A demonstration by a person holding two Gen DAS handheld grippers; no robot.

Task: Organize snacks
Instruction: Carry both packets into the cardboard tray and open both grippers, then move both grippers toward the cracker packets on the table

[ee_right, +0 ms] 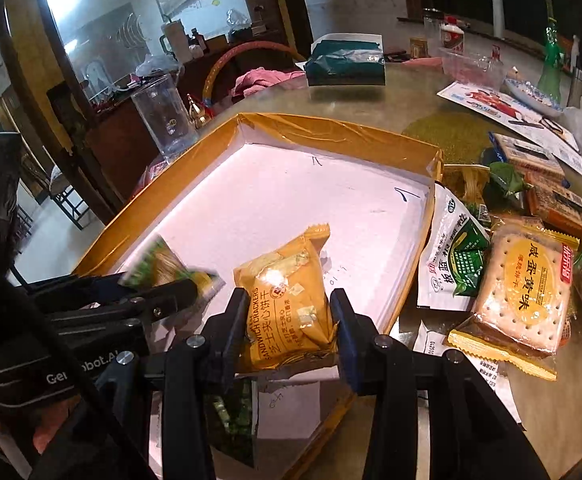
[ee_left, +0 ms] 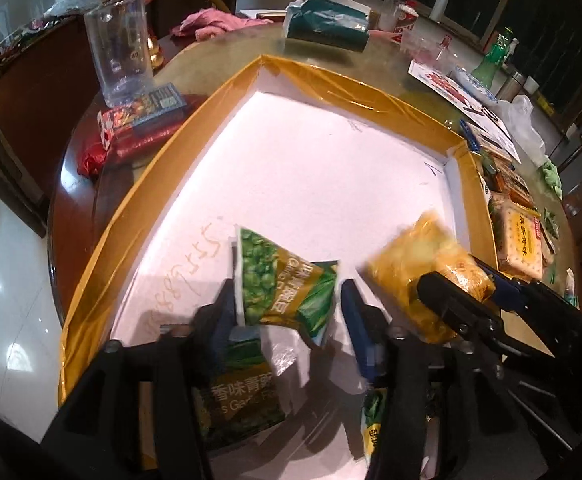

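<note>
We held a green pea packet (ee_left: 287,280) in the half-open left gripper (ee_left: 287,312), touching only one finger, over the tray (ee_left: 131,208). The right gripper (ee_right: 289,320) pinched a yellow cracker packet (ee_right: 287,304); we judged both should be released low and apart.

The green pea snack packet (ee_right: 167,268) is motion-blurred in the right wrist view. A second green packet (ee_left: 239,400) lies partly hidden behind the left claw (ee_left: 291,300).
</note>
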